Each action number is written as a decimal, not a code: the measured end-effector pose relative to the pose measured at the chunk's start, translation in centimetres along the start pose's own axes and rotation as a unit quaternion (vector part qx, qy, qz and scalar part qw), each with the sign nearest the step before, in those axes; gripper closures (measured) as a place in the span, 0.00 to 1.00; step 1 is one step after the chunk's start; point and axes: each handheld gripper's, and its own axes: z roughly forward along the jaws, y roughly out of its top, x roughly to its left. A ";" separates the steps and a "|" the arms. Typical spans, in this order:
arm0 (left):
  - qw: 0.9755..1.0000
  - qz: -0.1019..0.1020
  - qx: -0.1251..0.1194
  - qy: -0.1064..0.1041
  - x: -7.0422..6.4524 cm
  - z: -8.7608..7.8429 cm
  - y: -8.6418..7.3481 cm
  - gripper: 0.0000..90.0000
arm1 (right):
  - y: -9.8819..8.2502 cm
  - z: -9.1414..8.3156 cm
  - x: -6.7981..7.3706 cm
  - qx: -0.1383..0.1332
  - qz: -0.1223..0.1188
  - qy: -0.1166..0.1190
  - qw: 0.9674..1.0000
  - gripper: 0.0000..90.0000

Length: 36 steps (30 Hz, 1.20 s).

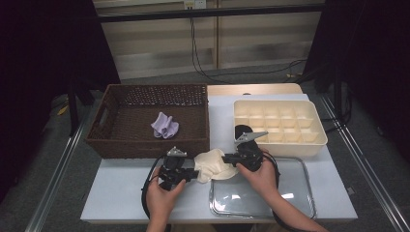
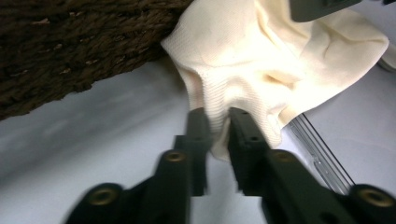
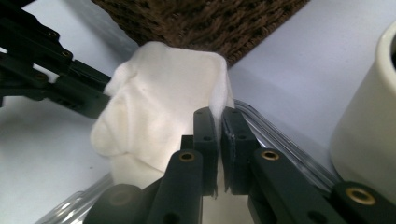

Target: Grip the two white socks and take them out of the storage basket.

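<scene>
A cream sock hangs bunched between my two grippers, just in front of the brown wicker basket. My left gripper is shut on the sock's left end; in the left gripper view the jaws pinch a fold of the cream cloth, with my left gripper at the pinch. My right gripper is shut on the sock's right edge, and the right gripper view shows a thin edge of the cloth caught between the jaws of my right gripper. A purple sock lies inside the basket.
A cream divided tray stands at the right rear, one near-left cell holding something dark. A clear shallow tray lies on the white table in front of it, partly under the cream sock.
</scene>
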 end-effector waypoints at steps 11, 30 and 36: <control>1.000 0.013 -0.024 0.007 -0.1 -1.0 1.5 0.97 | -0.3 -3.7 0.4 -0.021 0.045 0.041 0.998 0.96; 1.000 0.010 -0.005 0.020 -0.9 1.6 1.0 0.70 | -4.4 -3.4 -1.0 -0.005 0.098 0.034 0.995 0.92; 1.000 0.019 0.021 0.012 -0.9 1.2 1.4 0.93 | -4.1 -2.9 -0.8 -0.006 0.088 0.032 0.996 0.91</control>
